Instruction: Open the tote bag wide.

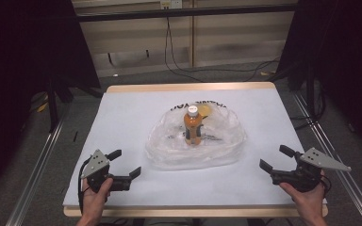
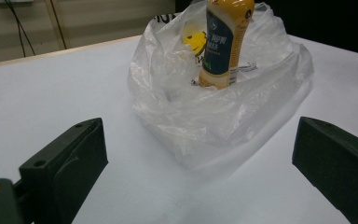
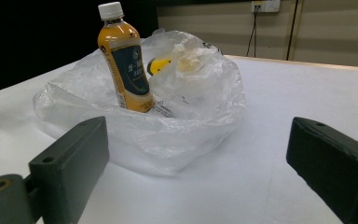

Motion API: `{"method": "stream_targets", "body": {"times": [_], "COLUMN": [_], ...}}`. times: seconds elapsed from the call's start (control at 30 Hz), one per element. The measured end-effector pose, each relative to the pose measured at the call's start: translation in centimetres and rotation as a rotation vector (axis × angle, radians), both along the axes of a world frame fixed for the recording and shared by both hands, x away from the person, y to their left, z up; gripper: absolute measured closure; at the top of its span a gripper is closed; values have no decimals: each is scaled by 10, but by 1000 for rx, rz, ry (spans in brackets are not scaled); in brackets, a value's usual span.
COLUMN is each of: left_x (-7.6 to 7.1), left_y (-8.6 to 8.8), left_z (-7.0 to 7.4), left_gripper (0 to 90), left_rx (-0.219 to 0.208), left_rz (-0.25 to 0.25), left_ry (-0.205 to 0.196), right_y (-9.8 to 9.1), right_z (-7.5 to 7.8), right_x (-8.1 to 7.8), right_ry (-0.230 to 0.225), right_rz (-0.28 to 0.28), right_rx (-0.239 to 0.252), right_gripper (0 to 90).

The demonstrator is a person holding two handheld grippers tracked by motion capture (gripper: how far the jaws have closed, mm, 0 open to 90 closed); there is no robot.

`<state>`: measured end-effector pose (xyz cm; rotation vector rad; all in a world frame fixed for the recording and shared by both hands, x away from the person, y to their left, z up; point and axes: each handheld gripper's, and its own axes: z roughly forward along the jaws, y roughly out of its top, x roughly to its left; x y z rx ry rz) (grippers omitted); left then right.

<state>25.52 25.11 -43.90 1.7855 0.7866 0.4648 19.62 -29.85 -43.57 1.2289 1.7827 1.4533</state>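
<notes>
Here, one bottle (image 1: 193, 126) upright in one clear bag (image 1: 169, 150), two grippers, left (image 1: 125, 165) and right (image 1: 274, 159), fingers apart, empty.

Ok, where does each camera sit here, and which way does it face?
High view: above the table's near edge, looking forward and down; both hands with left tongs and right tongs.
Left gripper view: on the left tongs, facing the plastic bag; both black jaws wide apart.
Right gripper view: on the right tongs, facing the bag; jaws wide apart.
Shared by all: the upright orange bottle in the bag.
</notes>
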Motion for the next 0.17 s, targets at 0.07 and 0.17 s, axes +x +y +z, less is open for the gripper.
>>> {"method": "stream_targets", "body": {"times": [0.07,0.17], "left_x": [-6,-12], "left_y": [6,12], "left_z": [3,0], "left_gripper": [27,20], "left_rx": [-42,-31], "left_rz": [-24,-12], "left_ry": [-8,-29], "right_y": [2,6], "right_z": [-3,-1], "right_x": [-2,-4], "right_ry": [17,-6], "right_rz": [3,11], "right_rx": [-14,-31], "right_gripper": [37,27]}}
